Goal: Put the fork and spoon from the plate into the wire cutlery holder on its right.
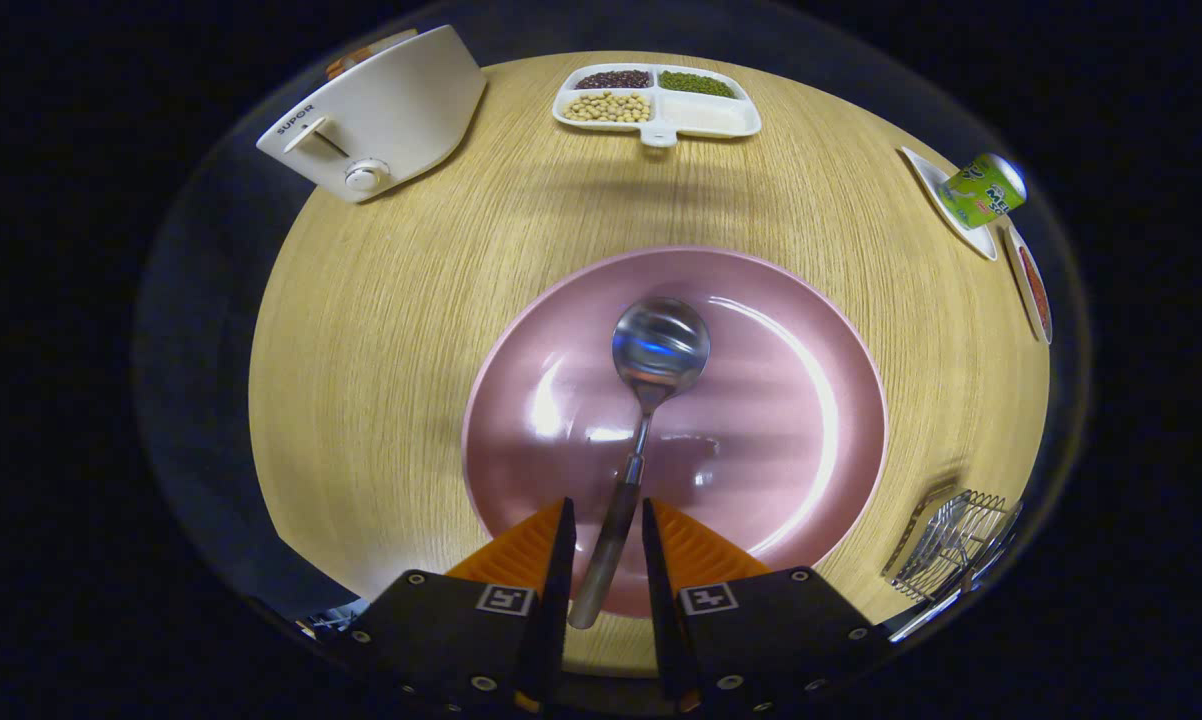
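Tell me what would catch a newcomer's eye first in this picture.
First the pink plate at mid-table, just ahead of the gripper, with a spoon on it. The spoon's handle runs back between the open fingers, which don't visibly press it. Next, the wire holder to the plate's right, with what looks like a utensil already in it, then the white toaster and bean tray at the table's far side.
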The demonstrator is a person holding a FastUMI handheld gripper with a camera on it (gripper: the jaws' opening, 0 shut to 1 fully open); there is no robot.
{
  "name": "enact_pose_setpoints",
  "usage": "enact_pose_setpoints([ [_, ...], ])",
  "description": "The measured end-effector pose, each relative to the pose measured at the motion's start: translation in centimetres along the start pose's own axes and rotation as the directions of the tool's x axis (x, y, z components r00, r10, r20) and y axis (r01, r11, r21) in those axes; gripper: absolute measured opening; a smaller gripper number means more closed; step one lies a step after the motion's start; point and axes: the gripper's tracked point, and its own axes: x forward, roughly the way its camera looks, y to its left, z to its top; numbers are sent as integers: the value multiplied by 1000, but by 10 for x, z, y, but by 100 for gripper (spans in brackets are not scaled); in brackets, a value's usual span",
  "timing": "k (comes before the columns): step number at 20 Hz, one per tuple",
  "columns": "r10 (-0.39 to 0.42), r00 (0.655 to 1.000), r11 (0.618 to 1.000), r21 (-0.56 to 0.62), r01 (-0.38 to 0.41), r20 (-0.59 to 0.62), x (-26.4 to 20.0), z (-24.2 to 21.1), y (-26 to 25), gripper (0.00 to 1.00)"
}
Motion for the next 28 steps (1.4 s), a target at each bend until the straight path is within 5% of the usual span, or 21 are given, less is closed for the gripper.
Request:
enact_pose_setpoints([
  [3,-8,1000,1000,30,8,-7,0,-1,-3,16],
  [7,10,1000,1000,16,-10,19,-2,-2,-8,5],
  [28,51,979,999,9,-53,196,-122,-59,-121,5],
])
